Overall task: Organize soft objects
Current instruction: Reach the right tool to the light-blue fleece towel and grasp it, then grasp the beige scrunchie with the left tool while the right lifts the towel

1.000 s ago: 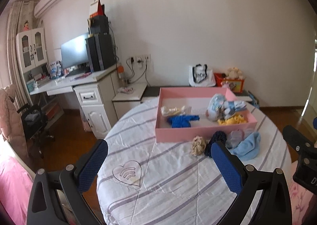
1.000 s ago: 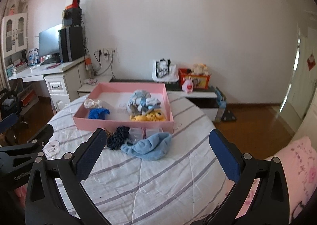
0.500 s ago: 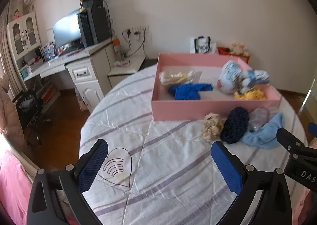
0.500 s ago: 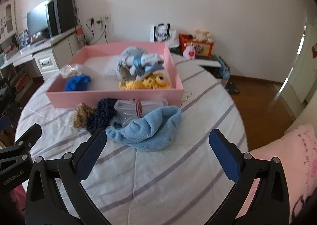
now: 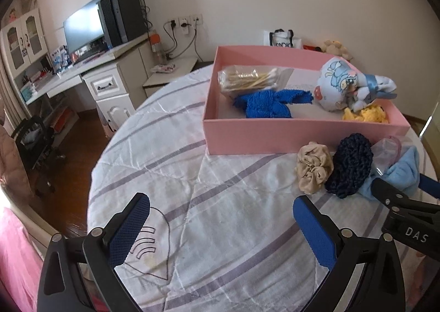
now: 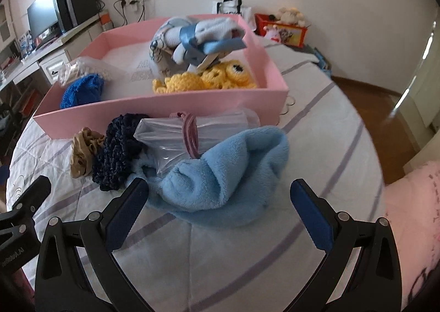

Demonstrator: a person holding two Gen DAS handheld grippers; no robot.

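A pink box point(image 5: 275, 136) point(image 6: 154, 111) stands on the striped round table. It holds a blue cloth point(image 5: 269, 104), a bag of cotton swabs point(image 5: 247, 81), a plush doll point(image 5: 346, 86) and a yellow crochet piece point(image 6: 203, 78). In front of it lie a beige scrunchie point(image 5: 313, 167) point(image 6: 82, 149), a dark navy knitted piece point(image 5: 349, 164) point(image 6: 115, 152), a clear plastic pouch point(image 6: 192, 133) and a light blue fleece cloth point(image 6: 228, 174). My left gripper point(image 5: 221, 225) is open and empty over the bare cloth. My right gripper point(image 6: 217, 210) is open, its jaws either side of the fleece cloth's near edge.
A white desk point(image 5: 90, 75) with a monitor point(image 5: 82, 27) stands at the left, a dark chair point(image 5: 35, 138) beside it. A low shelf with a bag point(image 6: 232, 9) and toys point(image 6: 286, 26) runs along the far wall. The table edge curves close on the right point(image 6: 365, 147).
Both grippers have moved forward and down toward the table. The loose items in front of the box now fill more of each view. Jaws stay open.
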